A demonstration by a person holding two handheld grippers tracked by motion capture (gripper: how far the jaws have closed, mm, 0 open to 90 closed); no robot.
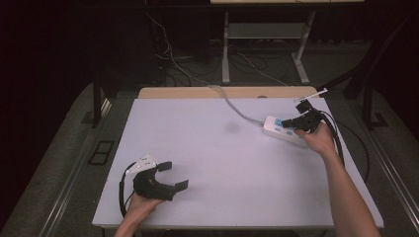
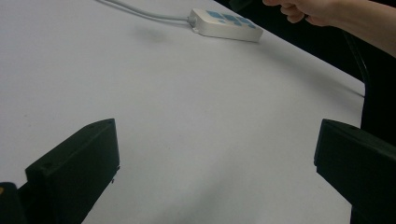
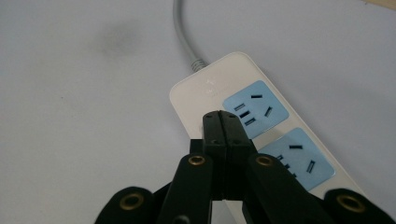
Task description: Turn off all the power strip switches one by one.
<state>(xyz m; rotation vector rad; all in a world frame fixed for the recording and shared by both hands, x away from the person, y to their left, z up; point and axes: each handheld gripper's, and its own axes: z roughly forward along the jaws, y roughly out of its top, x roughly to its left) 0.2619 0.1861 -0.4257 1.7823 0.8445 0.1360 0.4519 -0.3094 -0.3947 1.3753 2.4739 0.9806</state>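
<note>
R tool (image 3: 220,122) closed over power strip (image 3: 243,98), maybe touching.

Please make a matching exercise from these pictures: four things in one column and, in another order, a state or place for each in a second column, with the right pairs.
Things:
1. left gripper
2. right gripper
3. power strip
4. grey cable

States or places:
A. jaws shut, just above the sockets
B. runs off the table's far edge
C. jaws wide apart, nothing between them
D. white with blue socket faces, lying near the right edge

Pairs: 1-C, 2-A, 3-D, 4-B
</note>
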